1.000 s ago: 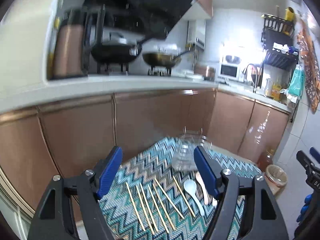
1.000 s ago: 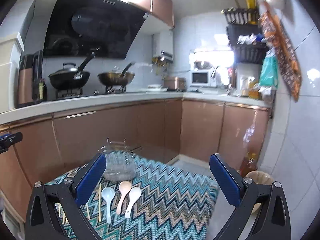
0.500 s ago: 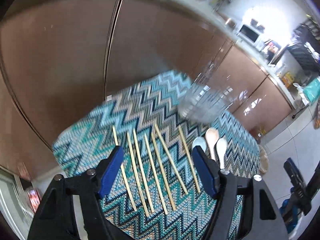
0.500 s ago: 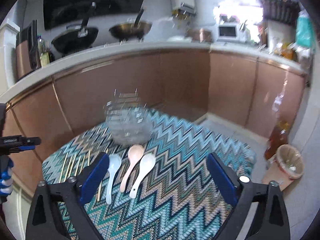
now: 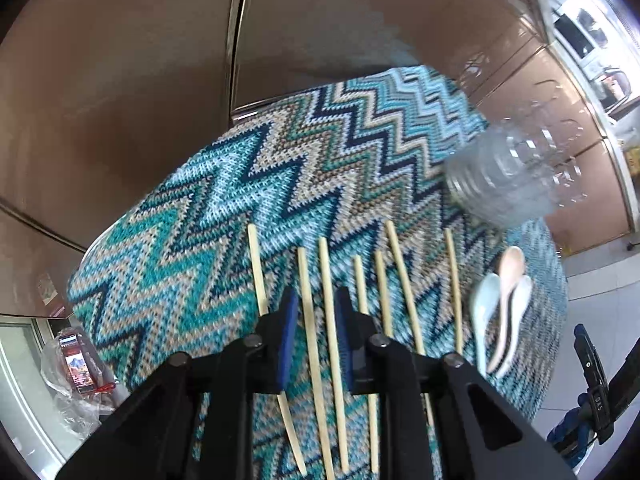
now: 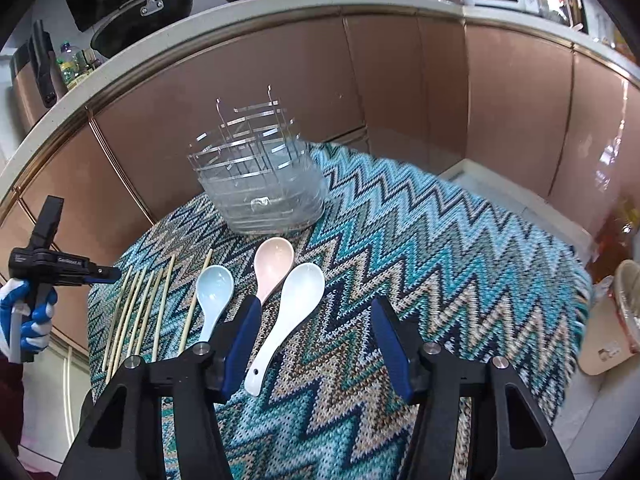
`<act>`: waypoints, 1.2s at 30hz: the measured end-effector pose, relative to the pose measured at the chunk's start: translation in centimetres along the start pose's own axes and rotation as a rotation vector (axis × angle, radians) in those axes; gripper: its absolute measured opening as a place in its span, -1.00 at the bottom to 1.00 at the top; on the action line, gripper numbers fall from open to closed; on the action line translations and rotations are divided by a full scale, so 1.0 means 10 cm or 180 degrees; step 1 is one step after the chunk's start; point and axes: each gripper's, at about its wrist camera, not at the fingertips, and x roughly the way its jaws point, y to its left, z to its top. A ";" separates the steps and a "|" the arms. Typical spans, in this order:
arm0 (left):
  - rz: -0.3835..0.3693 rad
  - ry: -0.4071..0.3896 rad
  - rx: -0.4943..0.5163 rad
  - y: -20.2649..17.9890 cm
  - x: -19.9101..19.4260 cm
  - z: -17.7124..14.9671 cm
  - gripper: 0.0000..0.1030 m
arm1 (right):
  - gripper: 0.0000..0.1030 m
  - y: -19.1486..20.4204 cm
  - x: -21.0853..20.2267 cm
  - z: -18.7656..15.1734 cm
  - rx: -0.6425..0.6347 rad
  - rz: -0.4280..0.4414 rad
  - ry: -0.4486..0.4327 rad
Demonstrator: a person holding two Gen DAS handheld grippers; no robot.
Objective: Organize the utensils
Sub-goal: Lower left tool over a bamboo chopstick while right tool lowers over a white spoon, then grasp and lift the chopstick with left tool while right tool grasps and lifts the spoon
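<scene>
Bamboo chopsticks (image 5: 326, 312), seven or so, lie in a loose row on the zigzag-knit tablecloth (image 5: 224, 184) in the left wrist view. The left gripper (image 5: 314, 328) has its blue pads down to a narrow gap with two sticks running between them, though I can't tell if they're actually pinched. Far side of the cloth is bare, ending close to the brown cabinet doors (image 5: 120, 80). The clear holder (image 5: 508, 176) sits far right, spoons just right of the sticks.

Right wrist view: the right gripper (image 6: 316, 344) is spread wide, low over the cloth, the white spoon (image 6: 294, 308) lying just inside its left pad, blue spoon (image 6: 214, 292) and pink spoon (image 6: 272, 264) to the left. Lots of bare cloth to the right. White lettering on the other gripper's body, too small to read.
</scene>
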 end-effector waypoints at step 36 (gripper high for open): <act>0.0303 0.0121 -0.0134 -0.01 0.41 0.12 -0.91 | -0.88 -0.18 1.29 0.48 -0.0299 0.0890 0.0965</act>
